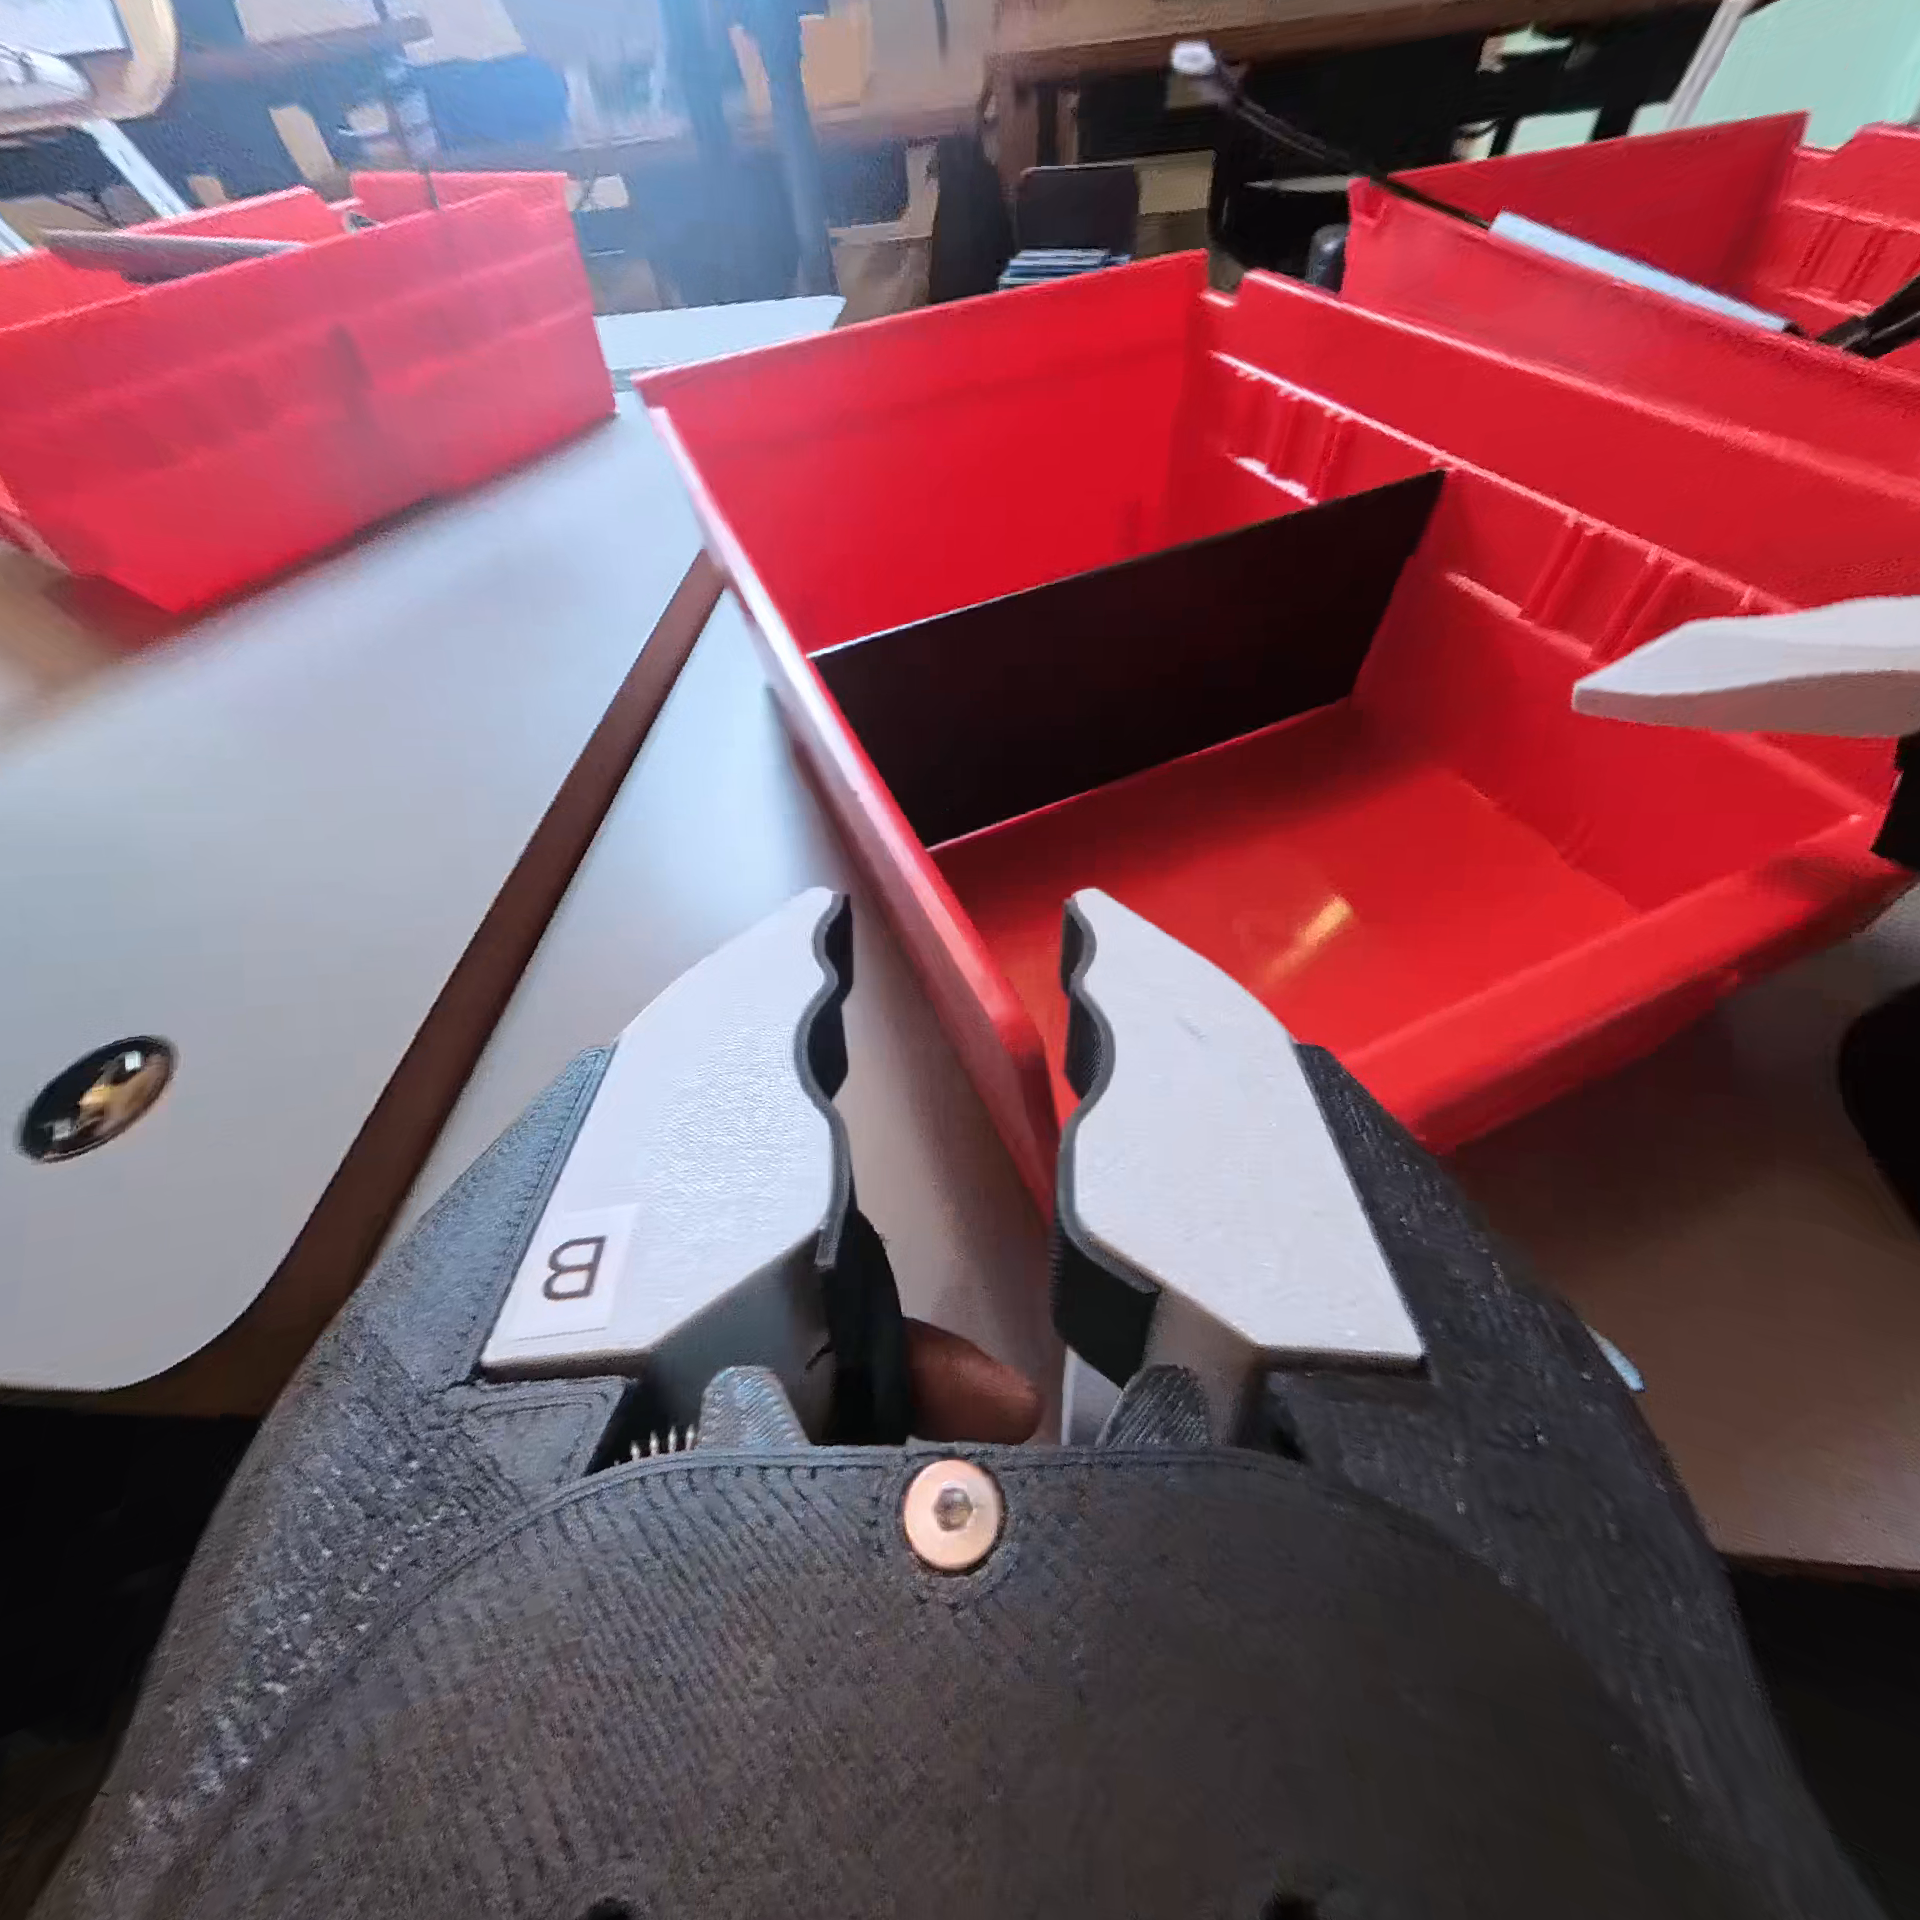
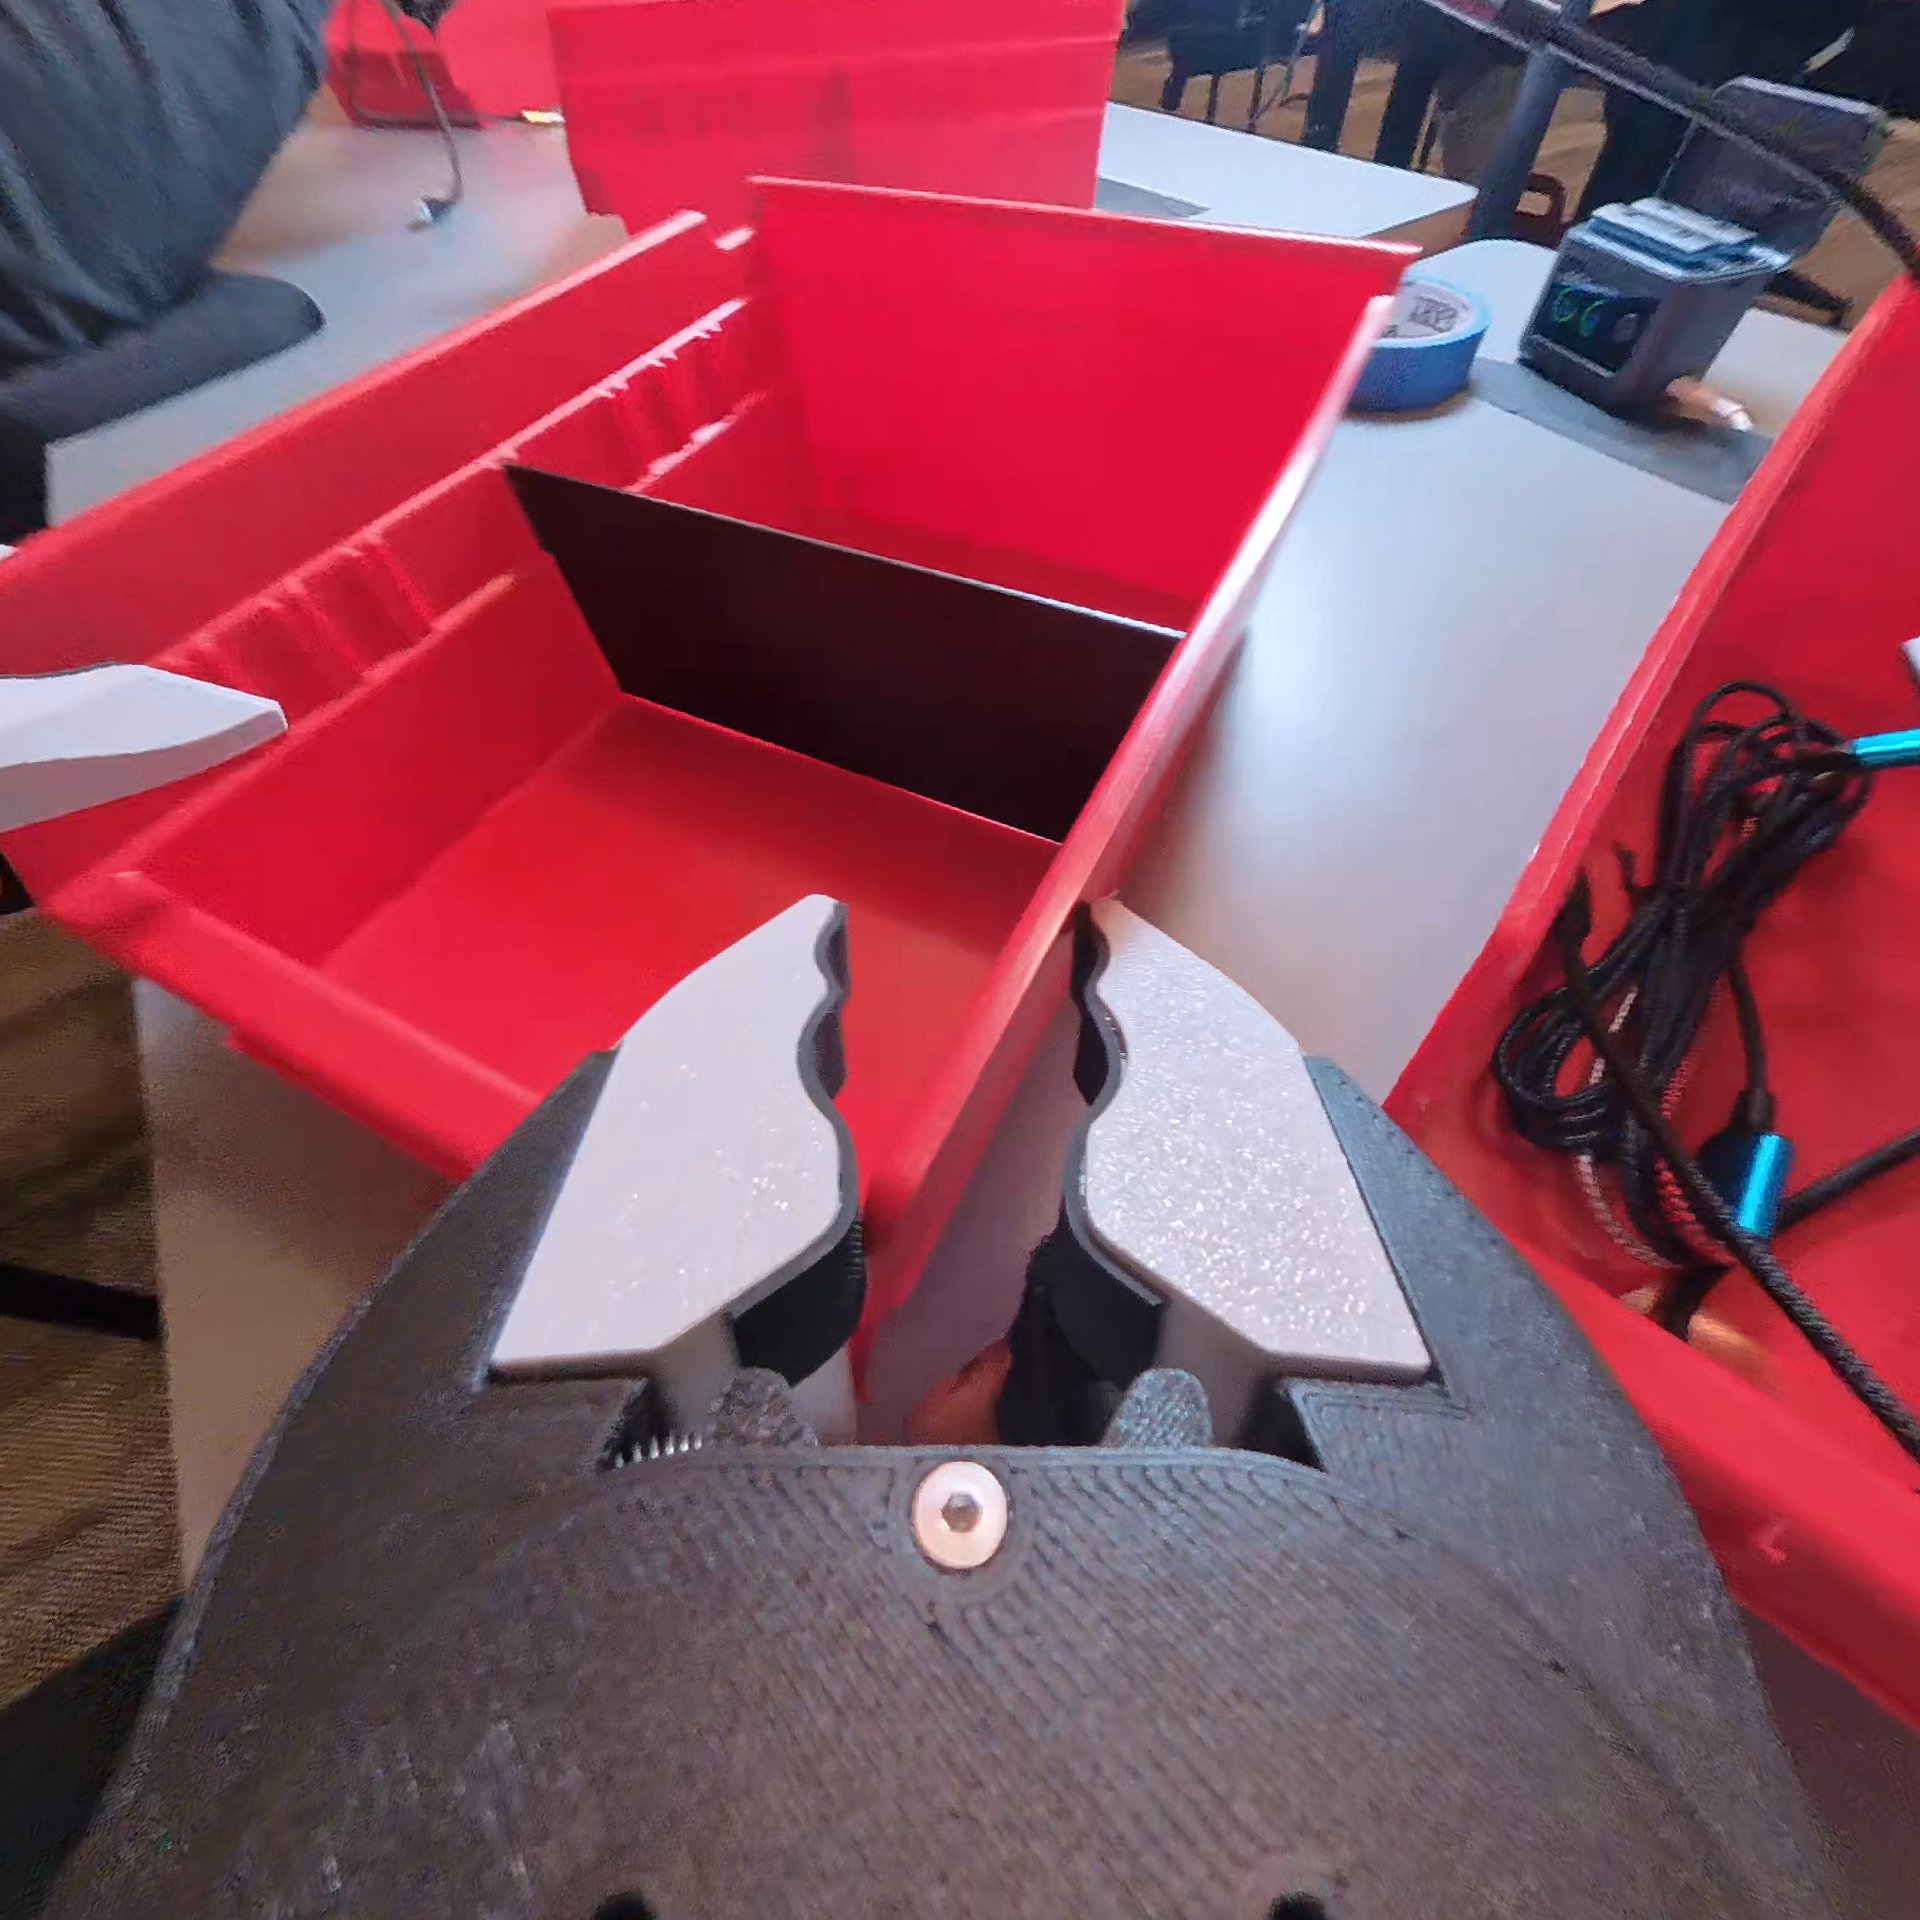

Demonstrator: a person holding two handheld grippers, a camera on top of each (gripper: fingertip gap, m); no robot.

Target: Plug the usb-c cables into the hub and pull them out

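Observation:
A red bin (image 1: 1351, 904) with a black divider (image 1: 1122, 644) stands between my grippers; its near compartment holds nothing. My left gripper (image 1: 956, 914) is open and straddles the bin's left wall. My right gripper (image 2: 961, 914) is open and straddles the same bin's (image 2: 582, 883) right wall. Each view shows a white fingertip of the other gripper over the opposite wall. Coiled black braided cables (image 2: 1683, 987) with a blue connector (image 2: 1756, 1184) lie in another red bin (image 2: 1818, 623) to the right. A pale grey bar (image 1: 1631, 270) lies in that far right bin; I cannot tell if it is the hub.
A third red bin (image 1: 291, 384) stands at the far left on the grey table (image 1: 260, 831). A roll of blue tape (image 2: 1423, 343) and a dark device with a small screen (image 2: 1642, 301) stand behind the bins. A black chair (image 2: 156, 343) is at the table's left.

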